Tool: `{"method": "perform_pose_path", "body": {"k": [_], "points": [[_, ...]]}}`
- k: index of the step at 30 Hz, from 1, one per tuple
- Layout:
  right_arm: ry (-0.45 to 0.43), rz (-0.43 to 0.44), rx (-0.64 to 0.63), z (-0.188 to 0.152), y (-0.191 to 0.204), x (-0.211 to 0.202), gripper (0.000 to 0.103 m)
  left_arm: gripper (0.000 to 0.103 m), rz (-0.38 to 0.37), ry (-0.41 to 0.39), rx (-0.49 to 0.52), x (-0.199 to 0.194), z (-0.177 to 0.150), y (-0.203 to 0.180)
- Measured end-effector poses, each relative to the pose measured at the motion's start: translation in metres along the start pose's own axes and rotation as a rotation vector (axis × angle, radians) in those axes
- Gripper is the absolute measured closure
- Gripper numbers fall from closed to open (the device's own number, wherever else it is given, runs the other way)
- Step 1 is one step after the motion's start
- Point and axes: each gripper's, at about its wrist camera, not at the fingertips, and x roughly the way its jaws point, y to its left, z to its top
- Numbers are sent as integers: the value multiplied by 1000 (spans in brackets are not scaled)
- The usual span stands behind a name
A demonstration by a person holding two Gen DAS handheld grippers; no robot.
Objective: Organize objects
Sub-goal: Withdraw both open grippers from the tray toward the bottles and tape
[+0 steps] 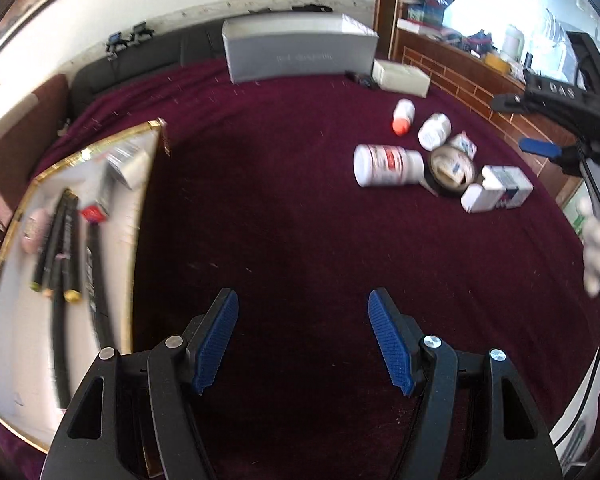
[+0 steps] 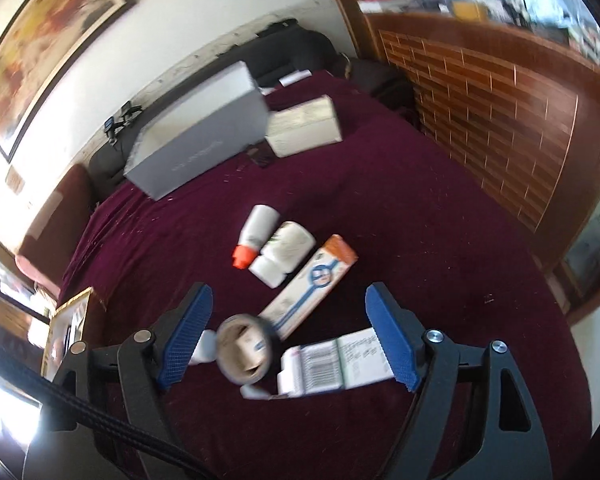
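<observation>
Maroon bedspread (image 2: 440, 208), clutter near its right edge. Right gripper (image 2: 288, 336) spread wide, empty, over tape roll (image 2: 246, 354) and white carton (image 2: 336, 362). Left gripper (image 1: 304, 340) likewise apart, empty. Probably light, stiff, crushable: pinch carton across long flat sides.

A matt, napped maroon cloth (image 1: 292, 200) covers the desk, flecked with pale lint. At the left of the left-wrist frame a tray (image 1: 140, 216) shows a glossy gilt rim and a smooth pale floor. The left claw (image 1: 303, 344) has matt black plastic arms, ribbed blue rubbery pads (image 1: 216, 344) and bright metal screws. At centre right lies a smooth white plastic bottle (image 1: 388, 165) with a paper label. In the right-wrist frame a grey cardboard box (image 2: 200, 136) looks matt, and glossy brick-patterned wood panelling (image 2: 500, 120) fills the upper right.
</observation>
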Motion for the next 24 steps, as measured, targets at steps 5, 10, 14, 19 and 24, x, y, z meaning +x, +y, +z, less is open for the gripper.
{"method": "perform_pose_path", "body": {"k": [5, 10, 14, 19, 24], "points": [[13, -72, 62, 9, -20, 20, 24, 41, 0, 48, -28, 17, -6, 2], [45, -15, 16, 6, -7, 21, 24, 38, 5, 46, -21, 18, -8, 2], [113, 61, -13, 1, 19, 32, 24, 31, 5, 55, 0, 21, -7, -1], [217, 75, -35, -13, 41, 59, 21, 28, -2, 59, 7, 21, -7, -1], [337, 373, -81, -29, 68, 56, 21, 25, -17, 58, 1, 21, -6, 1]]}}
